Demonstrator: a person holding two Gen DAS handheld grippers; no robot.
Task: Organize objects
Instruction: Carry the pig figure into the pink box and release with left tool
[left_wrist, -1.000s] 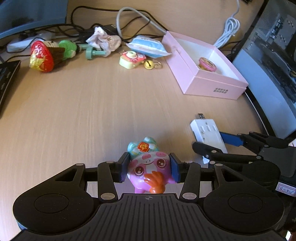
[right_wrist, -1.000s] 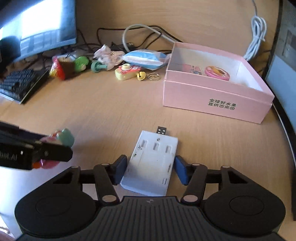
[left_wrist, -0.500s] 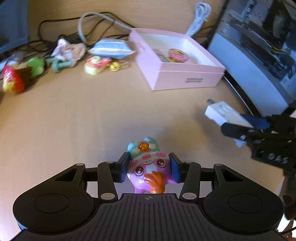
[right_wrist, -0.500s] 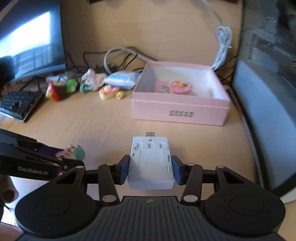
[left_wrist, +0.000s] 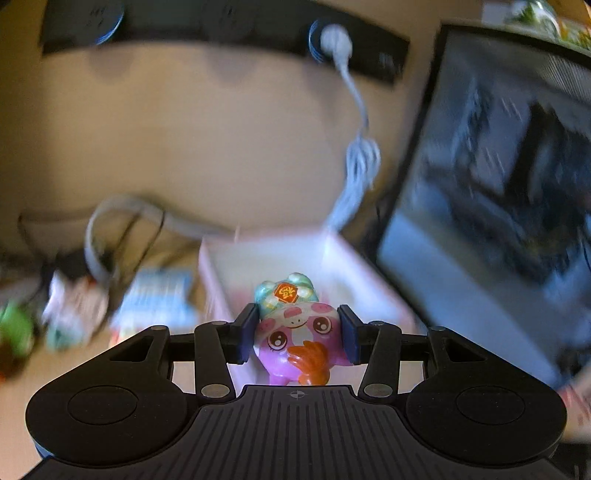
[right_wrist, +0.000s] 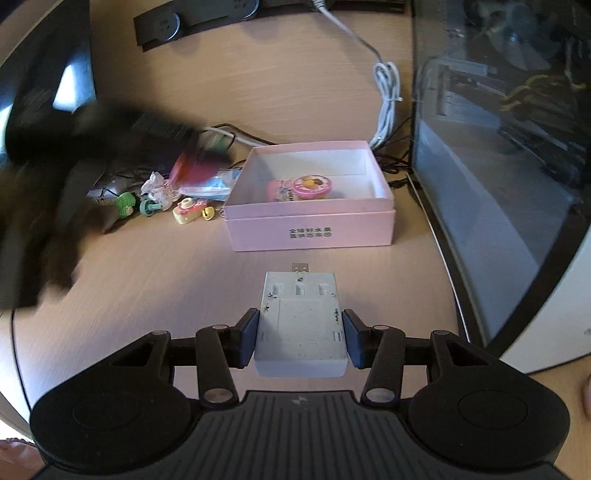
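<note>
Roughly midway: pink box (right_wrist: 309, 225) holding two bits, left gripper (left_wrist: 297, 334) clamping pig toy (left_wrist: 295, 328), right gripper (right_wrist: 300, 338), just closed, pinching white USB hub (right_wrist: 301, 321); clutter (right_wrist: 166, 199) left outside.

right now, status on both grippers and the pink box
Left gripper shut on pig toy, up by pink box. Right gripper shut on white usb hub, short of box. Nothing between.
</note>
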